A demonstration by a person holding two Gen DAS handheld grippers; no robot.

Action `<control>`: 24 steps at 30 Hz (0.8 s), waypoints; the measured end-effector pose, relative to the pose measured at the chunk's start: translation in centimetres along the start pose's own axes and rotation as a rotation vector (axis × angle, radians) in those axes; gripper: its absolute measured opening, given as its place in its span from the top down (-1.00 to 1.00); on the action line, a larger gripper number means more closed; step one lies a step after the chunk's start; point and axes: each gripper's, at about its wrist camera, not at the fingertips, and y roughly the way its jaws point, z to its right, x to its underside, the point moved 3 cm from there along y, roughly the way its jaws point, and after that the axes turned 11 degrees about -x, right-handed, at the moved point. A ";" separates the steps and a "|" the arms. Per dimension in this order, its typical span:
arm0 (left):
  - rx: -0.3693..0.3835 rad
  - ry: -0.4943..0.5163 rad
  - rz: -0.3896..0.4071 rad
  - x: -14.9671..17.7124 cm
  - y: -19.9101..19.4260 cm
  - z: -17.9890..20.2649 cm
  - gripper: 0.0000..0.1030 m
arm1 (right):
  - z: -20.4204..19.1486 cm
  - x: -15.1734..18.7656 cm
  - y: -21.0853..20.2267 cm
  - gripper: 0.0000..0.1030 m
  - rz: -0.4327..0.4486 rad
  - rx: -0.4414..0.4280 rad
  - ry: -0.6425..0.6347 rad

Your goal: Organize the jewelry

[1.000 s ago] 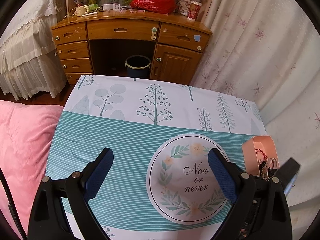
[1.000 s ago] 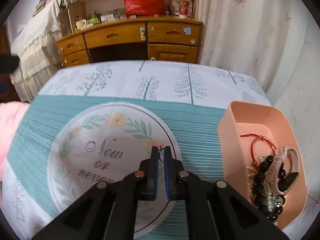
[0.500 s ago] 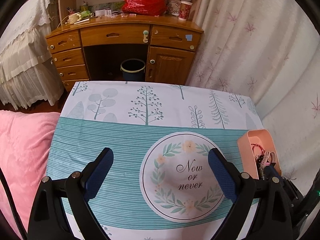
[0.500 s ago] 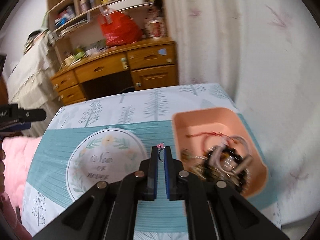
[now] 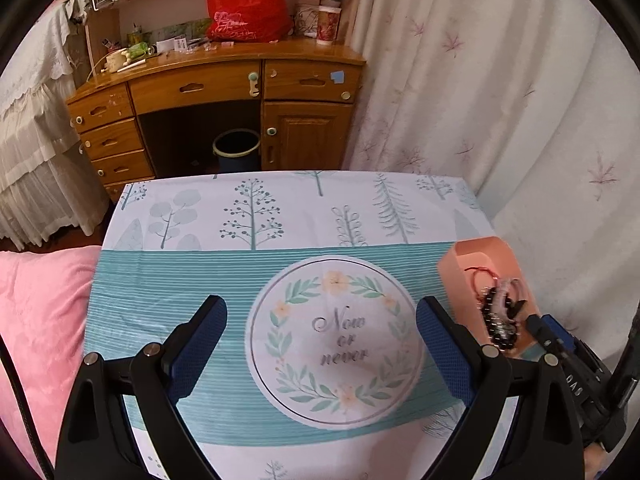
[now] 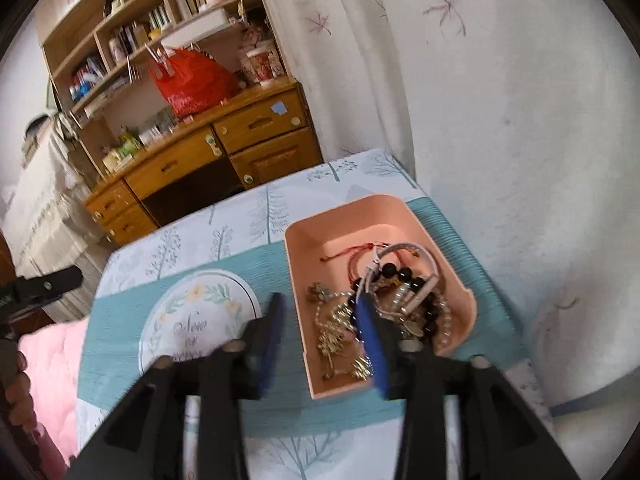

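Note:
A pink tray (image 6: 404, 210) stands on the right side of the table and holds a heap of jewelry (image 6: 384, 304): a red cord bracelet, black beads, a white band and gold pieces. My right gripper (image 6: 318, 312) is open above the tray's near left wall, with nothing between its fingers. My left gripper (image 5: 320, 326) is wide open and empty above the round "Now or never" print (image 5: 334, 340). The tray also shows at the right in the left wrist view (image 5: 452, 264), with the right gripper's tip (image 5: 538, 326) over it.
The table carries a teal and white tree-print cloth (image 5: 248, 216). A pink blanket (image 5: 36, 320) lies to the left. A wooden desk (image 5: 216, 88) with a red bag stands beyond, with a bin under it. Curtains (image 5: 480, 100) hang on the right.
My right gripper swung right from the round print to over the tray and opened; the small piece it pinched is no longer between its fingers. The left gripper rose and stayed open.

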 end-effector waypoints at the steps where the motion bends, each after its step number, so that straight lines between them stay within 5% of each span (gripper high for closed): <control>1: 0.022 -0.004 0.007 0.2 -0.7 0.0 -0.84 | -0.5 0.0 -0.6 -0.15 -0.013 0.015 -0.010; 6: 0.053 -0.030 0.025 1.9 -3.0 -0.5 -0.85 | -2.0 0.2 -3.5 -0.29 -0.060 -0.025 -0.047; 8: 0.023 -0.044 0.022 3.2 -3.3 -0.8 -0.91 | -2.7 0.5 -4.7 -0.48 -0.049 -0.022 -0.068; 14: -0.067 -0.118 -0.048 7.3 -3.1 -2.3 -0.91 | -4.0 3.3 -6.9 -0.52 -0.062 -0.103 -0.118; 20: 0.049 -0.214 -0.089 11.1 -4.3 -2.6 -0.91 | -4.9 4.7 -7.9 -0.75 -0.073 -0.128 -0.089; 24: -0.148 -0.123 -0.020 12.8 -5.3 -2.0 -0.91 | -6.4 6.2 -7.8 -0.78 -0.107 -0.153 -0.132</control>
